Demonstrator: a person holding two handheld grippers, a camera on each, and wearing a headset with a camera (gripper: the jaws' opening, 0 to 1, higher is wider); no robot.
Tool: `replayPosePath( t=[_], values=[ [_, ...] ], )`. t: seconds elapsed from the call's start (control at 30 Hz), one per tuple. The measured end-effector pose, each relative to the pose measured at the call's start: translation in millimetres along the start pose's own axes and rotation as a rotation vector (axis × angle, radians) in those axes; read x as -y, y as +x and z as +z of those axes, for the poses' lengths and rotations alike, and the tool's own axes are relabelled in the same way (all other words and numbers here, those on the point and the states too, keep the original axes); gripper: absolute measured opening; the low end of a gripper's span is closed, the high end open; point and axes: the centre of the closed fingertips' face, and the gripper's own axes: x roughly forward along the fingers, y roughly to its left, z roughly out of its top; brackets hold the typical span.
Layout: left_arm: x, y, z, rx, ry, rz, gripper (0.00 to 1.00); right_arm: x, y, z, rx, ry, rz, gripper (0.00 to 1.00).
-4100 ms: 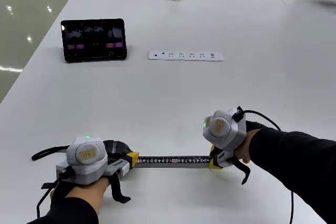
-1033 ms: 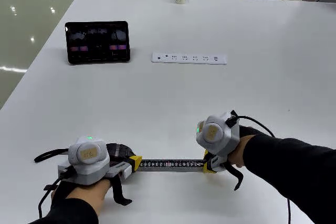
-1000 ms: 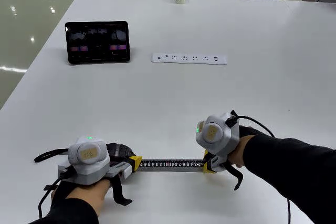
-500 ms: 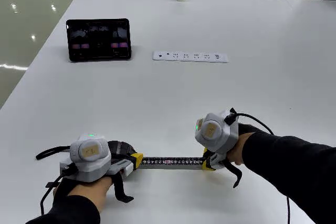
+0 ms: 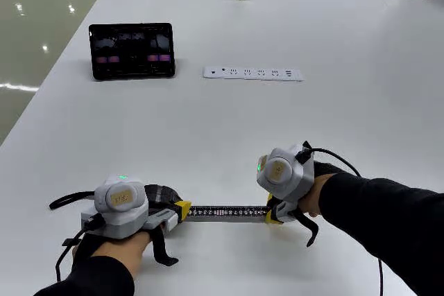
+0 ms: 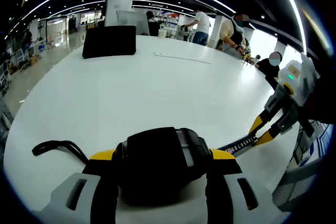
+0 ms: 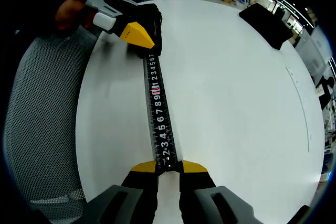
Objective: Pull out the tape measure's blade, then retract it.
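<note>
The tape measure (image 6: pixel 157 163) sits gripped between the jaws of the left gripper (image 5: pixel 173 211), which is closed on the sides of its black case and pins it low on the tabletop (image 5: pixel 229 123). The hand behind that gripper lies flat and near the tabletop's near edge, aiming the gripper to the right. From the case's mouth the blade (image 7: pixel 158 103) runs straight out, lying flat on the tabletop, to the right gripper (image 7: pixel 169 167), whose yellow-tipped jaws are pinched together on the blade's free end (the end hook itself is hidden between them). That gripper tips down and points left, back toward the case, with the dark-sleeved forearm coming in from the right.

By my reading the pull-out is done or nearly so, with a short length of blade drawn out between the two grippers. The next move calls for the right gripper to travel in line toward the case, feeding the blade in under control, while the left holds the case steady.
</note>
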Motion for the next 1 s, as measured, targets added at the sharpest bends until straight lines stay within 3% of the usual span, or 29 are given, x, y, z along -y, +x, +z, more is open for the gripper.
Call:
replayPosePath(
  t=[1.0],
  values=[
    [0.1, 0.8, -0.2, -0.005, -0.002, 0.001, 0.63, 0.1, 3.9, 8.9, 0.003, -0.006, 0.002, 0.12]
  ],
)
